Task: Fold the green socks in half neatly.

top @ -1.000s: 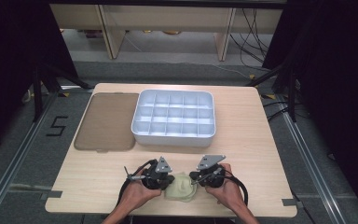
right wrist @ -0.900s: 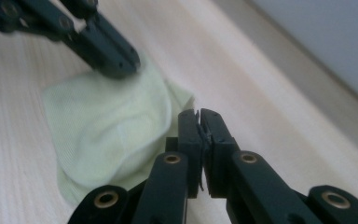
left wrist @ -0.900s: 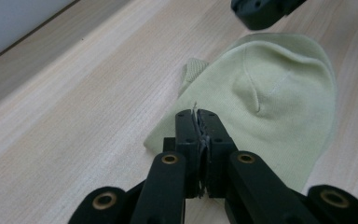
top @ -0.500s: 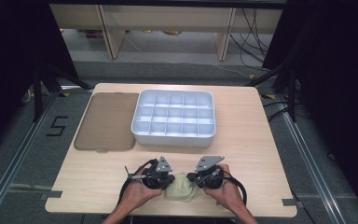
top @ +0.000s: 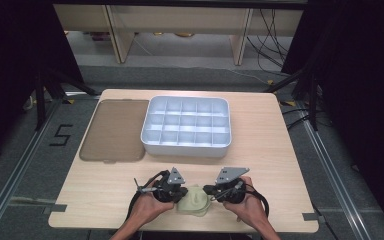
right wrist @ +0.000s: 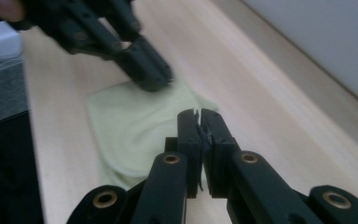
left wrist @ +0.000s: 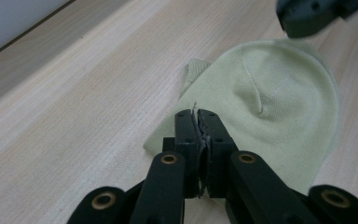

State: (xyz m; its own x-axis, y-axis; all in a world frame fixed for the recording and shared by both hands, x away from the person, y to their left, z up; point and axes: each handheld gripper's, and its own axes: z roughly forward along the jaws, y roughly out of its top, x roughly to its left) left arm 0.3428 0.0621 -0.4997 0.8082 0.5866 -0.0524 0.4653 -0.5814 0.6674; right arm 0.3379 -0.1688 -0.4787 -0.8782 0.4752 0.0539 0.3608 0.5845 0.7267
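While both grippers flank a pale green cloth (top: 194,200) at the table's (top: 260,165) near edge
Left gripper (left wrist: 196,116) and right gripper (right wrist: 196,115) fingers pressed together, likely pinning cloth edges for folding; compartment tray (top: 186,125) and brown lid (top: 114,130) sit beyond.

A light wooden table (top: 105,200) carries 3 things — a brown flat mat (top: 114,129) at the left, a white compartment tray (top: 186,126) just beside it, and a pale green cloth (top: 194,201) near the front edge.
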